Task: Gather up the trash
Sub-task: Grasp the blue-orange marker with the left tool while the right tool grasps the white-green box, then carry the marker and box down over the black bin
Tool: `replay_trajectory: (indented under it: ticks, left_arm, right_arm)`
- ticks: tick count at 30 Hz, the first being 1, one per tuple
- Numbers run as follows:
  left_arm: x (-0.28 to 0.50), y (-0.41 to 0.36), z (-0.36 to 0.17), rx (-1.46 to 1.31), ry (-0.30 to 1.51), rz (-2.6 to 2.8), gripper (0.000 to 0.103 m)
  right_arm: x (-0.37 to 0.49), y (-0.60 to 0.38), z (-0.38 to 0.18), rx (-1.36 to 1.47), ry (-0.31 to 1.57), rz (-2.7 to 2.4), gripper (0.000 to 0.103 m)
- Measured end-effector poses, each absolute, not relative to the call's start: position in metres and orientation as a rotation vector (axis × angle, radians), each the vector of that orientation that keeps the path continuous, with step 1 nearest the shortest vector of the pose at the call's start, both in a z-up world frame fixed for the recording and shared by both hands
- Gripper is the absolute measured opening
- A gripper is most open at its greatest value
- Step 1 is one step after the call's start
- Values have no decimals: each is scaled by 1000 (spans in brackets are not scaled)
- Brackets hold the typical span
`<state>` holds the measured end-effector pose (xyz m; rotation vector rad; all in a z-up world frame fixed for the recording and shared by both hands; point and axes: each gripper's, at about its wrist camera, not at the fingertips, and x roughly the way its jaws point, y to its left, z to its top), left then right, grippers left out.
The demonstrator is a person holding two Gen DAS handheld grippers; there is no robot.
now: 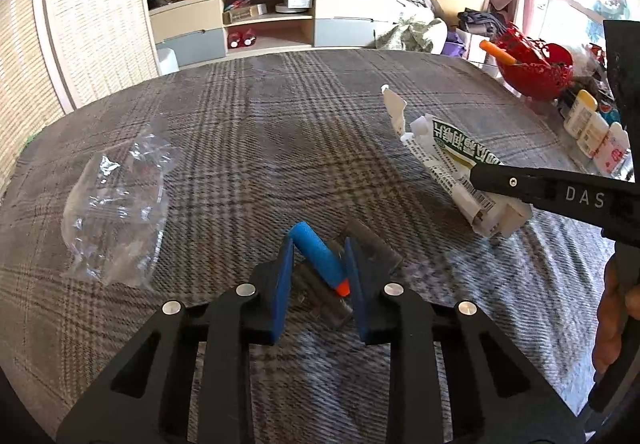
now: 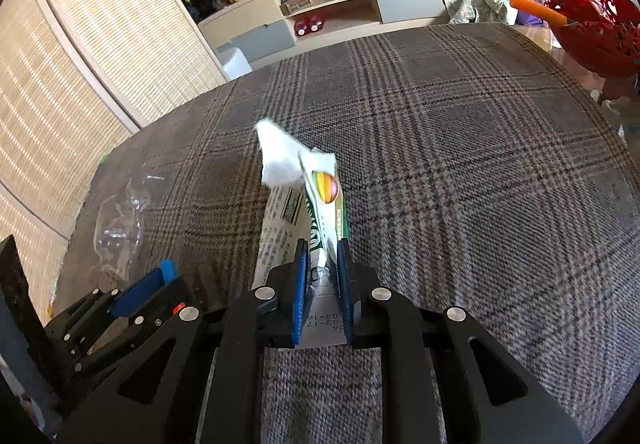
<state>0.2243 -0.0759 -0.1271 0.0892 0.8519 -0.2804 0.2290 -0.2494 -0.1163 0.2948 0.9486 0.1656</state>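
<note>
A: The left gripper (image 1: 318, 276) is clamped on the blue foam dart (image 1: 320, 262), but the dart sits slantwise between the pads, held near its orange tip. I think a jolt could pivot it out and drop it back on the plaid-covered counter (image 1: 280, 124).

B: The right gripper (image 2: 322, 276) is closed on the crumpled white and green wrapper (image 2: 316, 200). Most of the wrapper sticks out ahead of the pads, lifted off the cloth. It is thin and floppy, so it may tear or slide loose if swung fast.

A: And the clear plastic bag (image 1: 114, 200) is not collected; it lies flat on the cloth to the left. Being see-through, it is easy to miss, and the pads may slip on it.

B: What does your view give that mine lacks?

A: The dart's angle in the pads, and the wrapper's barcode side. Yours shows the wrapper's coloured round logo and how the pads pinch it. Only the dart's end shows there.

B: Neither view shows a bin. The red basket (image 2: 596, 28) stands at the far right edge.
</note>
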Motion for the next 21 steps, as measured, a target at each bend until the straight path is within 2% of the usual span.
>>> replay_trajectory:
  ticks: [3, 4, 21]
  left_arm:
    - [217, -79, -125, 104, 846, -292, 19]
    - [214, -80, -124, 105, 850, -304, 12]
    - [139, -60, -104, 76, 838, -292, 10]
  right_arm:
    - [224, -252, -114, 287, 954, 157, 16]
    - [220, -253, -114, 285, 957, 156, 16]
    - [140, -258, -100, 290, 946, 170, 13]
